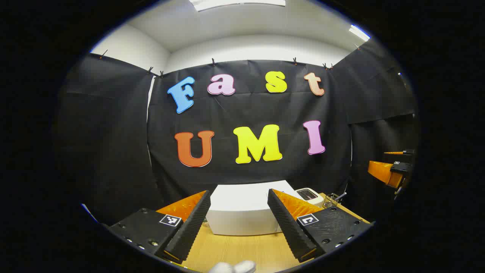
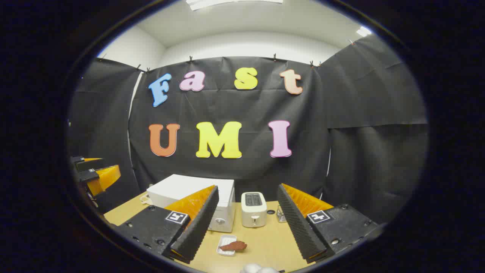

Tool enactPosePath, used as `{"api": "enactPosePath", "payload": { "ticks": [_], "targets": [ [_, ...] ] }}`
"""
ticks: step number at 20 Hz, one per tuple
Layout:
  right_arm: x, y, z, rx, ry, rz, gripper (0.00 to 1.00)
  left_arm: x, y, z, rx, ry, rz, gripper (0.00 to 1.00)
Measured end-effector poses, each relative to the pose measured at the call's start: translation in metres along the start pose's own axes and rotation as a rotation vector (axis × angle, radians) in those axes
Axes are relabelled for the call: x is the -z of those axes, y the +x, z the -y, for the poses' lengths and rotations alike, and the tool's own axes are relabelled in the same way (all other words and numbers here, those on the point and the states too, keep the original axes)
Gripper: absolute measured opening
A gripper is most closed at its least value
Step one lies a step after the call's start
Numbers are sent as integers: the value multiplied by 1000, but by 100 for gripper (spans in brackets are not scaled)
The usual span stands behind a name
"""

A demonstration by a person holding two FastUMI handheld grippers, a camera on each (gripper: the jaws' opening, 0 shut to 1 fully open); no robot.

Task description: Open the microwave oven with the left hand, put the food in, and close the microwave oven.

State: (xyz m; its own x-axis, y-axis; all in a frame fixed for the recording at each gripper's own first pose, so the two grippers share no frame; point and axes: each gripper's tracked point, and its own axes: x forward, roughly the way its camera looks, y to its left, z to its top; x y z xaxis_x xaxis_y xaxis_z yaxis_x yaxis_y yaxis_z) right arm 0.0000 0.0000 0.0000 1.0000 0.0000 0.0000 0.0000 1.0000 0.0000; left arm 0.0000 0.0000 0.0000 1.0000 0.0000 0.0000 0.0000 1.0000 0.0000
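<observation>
In the left gripper view, the left tongs stood wide apart at the bottom of the frame, gripping nothing. Between their two ribbed fingers, in the lower centre, sat the white microwave oven on the wooden worktop, its door closed as far as could be told. Just right of it, behind the right finger, was a cream toaster. At the right edge of the frame, the other tongs showed as an orange and black shape.

In the right gripper view, the right tongs were also spread open and empty, low in the frame. The microwave oven sat left of centre, partly hidden by the left finger. The toaster stood just beside it, at centre. In front of them, in the lower centre, a small white tray lay on the worktop with the brown food resting on it and overhanging its right edge. The left tongs appeared at the left edge.
</observation>
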Motion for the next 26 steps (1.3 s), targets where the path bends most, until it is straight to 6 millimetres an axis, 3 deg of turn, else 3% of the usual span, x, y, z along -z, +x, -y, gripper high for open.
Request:
{"api": "enactPosePath", "payload": {
  "ticks": [2,3,11,16,20,26],
  "targets": [
    [0,1,1,-1,-2,0,90,-1,0,-2,-11,-8,4,95],
    [1,1,0,-2,-3,-3,99,0,1,-4,-14,-9,3,95],
    [-1,6,2,-3,-20,2,99,2,6,-5,-22,-6,1,95],
    [0,11,8,-1,-15,4,99,17,15,6,-11,12,-1,95],
    [1,16,18,0,-17,6,99,57,34,30,18,2,-31,95],
    [5,28,43,18,-37,4,99,144,79,90,87,-21,-106,95]
  ]
}}
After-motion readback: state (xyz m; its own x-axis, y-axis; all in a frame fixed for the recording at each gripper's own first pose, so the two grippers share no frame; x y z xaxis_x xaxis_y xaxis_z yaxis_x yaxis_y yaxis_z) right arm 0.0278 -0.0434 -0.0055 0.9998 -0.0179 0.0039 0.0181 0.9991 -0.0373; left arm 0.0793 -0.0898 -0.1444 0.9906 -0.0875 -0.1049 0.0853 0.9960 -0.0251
